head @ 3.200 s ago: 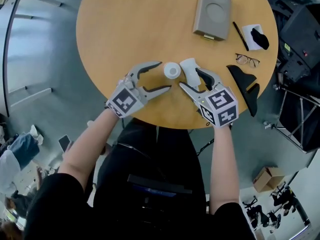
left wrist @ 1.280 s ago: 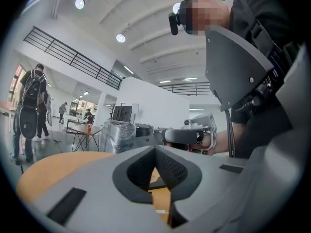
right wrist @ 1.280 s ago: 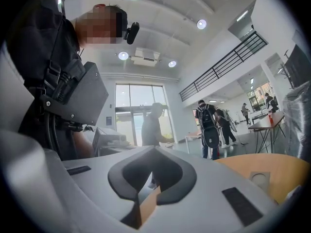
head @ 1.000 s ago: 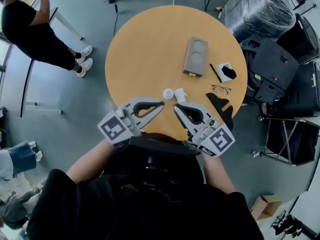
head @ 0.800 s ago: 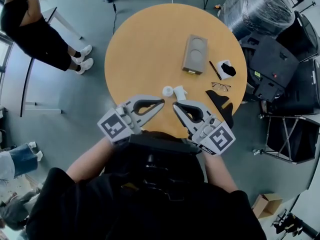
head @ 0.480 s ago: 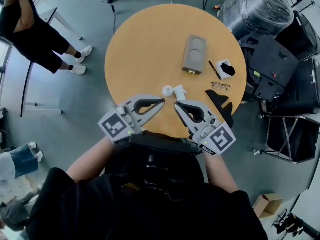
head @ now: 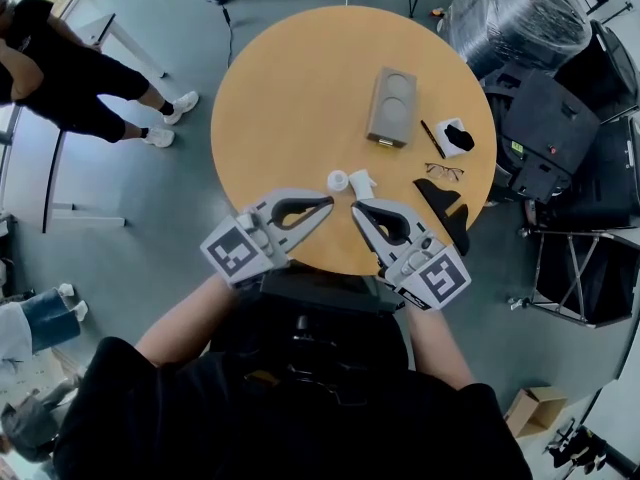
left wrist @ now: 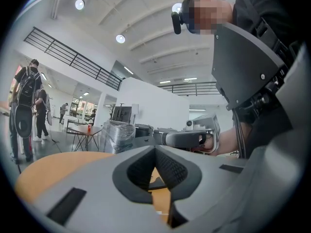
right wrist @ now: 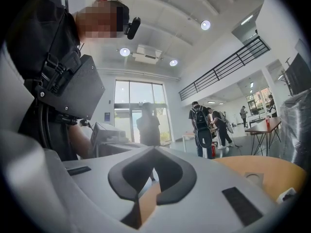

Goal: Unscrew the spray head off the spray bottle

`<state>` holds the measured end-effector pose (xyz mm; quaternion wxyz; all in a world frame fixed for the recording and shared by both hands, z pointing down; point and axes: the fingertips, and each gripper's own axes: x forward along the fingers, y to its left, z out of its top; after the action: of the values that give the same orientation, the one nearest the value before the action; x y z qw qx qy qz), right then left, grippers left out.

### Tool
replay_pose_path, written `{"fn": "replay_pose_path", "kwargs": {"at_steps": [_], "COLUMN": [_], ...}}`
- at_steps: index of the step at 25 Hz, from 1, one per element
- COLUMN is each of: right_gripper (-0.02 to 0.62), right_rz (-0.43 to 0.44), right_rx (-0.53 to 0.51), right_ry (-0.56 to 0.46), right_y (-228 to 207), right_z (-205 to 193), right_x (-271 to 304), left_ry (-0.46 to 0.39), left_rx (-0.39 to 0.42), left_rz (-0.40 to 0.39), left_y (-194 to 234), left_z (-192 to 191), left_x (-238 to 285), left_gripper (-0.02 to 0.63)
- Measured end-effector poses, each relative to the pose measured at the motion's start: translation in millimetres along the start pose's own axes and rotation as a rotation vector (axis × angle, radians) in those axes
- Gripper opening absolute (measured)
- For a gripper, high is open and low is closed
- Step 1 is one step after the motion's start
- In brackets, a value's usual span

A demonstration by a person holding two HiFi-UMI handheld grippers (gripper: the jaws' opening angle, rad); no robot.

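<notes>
- amber wood of the round table [head: 290, 98] is carrying everything; the spray bottle [head: 338, 180] is standing near the front edge, showing as a small white round shape from above
- the spray head [head: 362, 182] is lying just beside the bottle on its right; the two are looking like separate pieces, so the unscrewing is seeming done, though both are showing too small to be sure
- the left gripper [head: 328, 202] is hovering just short of the bottle with its jaws pressed together on nothing; its own view is showing only table and the other gripper beyond the closed tips
- the right gripper [head: 356, 207] is hovering just short of the spray head, jaws likewise clenched and empty
- what is risking trouble from here:
  - closed tips are acting as blunt pokers; a forward drift of the left gripper is likely tipping the small bottle — and it is sitting close to the table edge, so a roll could be carrying it off
  - if the bottle is holding liquid, an open neck is meaning a spill the moment it is toppling
  - a sideways sweep of the right gripper is threatening to push the spray head towards the glasses [head: 443, 172] lying near on the right
  - if the head is in fact seated loosely on the neck, pulling away now is leaving the job unfinished
</notes>
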<state>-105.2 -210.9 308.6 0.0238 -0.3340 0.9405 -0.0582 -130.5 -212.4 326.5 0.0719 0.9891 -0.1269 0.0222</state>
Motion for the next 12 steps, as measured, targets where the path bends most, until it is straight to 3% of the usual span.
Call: {"fn": "replay_pose_path", "kwargs": {"at_steps": [12], "right_gripper": [0.006], "right_rz": [0.002], "right_rx": [-0.003], "right_ry": [0.023], "right_y": [0.3], "right_z": [-10.6], "right_x": [7.4], "left_ry": [0.003], "left_rx": [-0.009], "left_rz": [0.005], "left_y": [5.7], "left_z": [-9.7], "left_x": [-0.7], "left_gripper": [0.011]}}
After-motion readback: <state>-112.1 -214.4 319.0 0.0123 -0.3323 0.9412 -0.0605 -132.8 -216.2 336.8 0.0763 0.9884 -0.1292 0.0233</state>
